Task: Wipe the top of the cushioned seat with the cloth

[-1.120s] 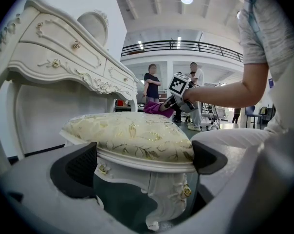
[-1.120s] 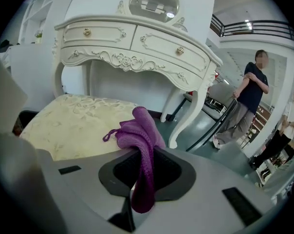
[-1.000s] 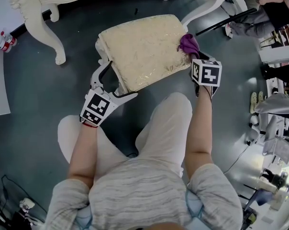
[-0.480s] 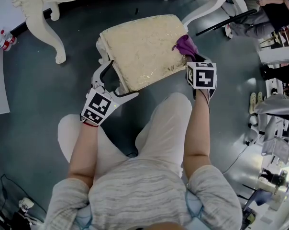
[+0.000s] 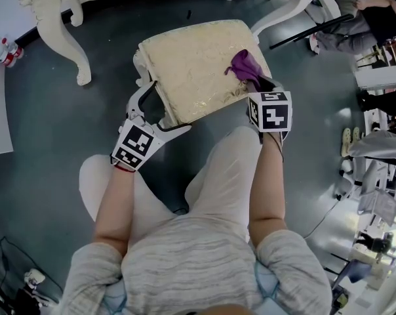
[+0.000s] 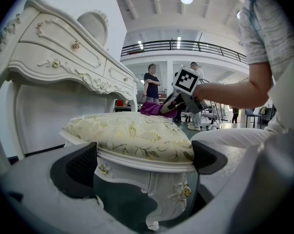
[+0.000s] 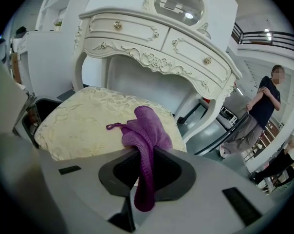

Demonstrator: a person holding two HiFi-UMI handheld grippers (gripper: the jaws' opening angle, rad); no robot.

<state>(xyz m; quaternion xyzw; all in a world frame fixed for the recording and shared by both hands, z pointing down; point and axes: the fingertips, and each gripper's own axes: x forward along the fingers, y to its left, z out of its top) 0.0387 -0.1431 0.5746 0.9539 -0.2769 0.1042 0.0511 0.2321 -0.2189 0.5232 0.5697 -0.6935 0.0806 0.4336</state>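
Observation:
The cushioned seat (image 5: 197,63) is a cream stool with a gold leaf pattern, standing on the grey floor in front of my knees. A purple cloth (image 5: 244,64) lies bunched on its right part, and my right gripper (image 5: 256,84) is shut on it. In the right gripper view the cloth (image 7: 146,140) hangs down between the pads and spreads onto the seat top (image 7: 83,121). My left gripper (image 5: 166,107) stands open, its jaws on either side of the seat's near left corner. The left gripper view shows that corner (image 6: 152,155) between the wide-apart pads (image 6: 79,169).
A white carved dressing table (image 7: 152,38) stands behind the seat, with its legs (image 5: 65,41) at the far left and far right. A standing person (image 7: 264,106) and a black chair frame are off to the right. Small bottles (image 5: 6,56) sit at the left edge.
My right gripper has dragged the purple cloth leftward from the seat's right edge onto the top. The left gripper has stayed at the near corner.

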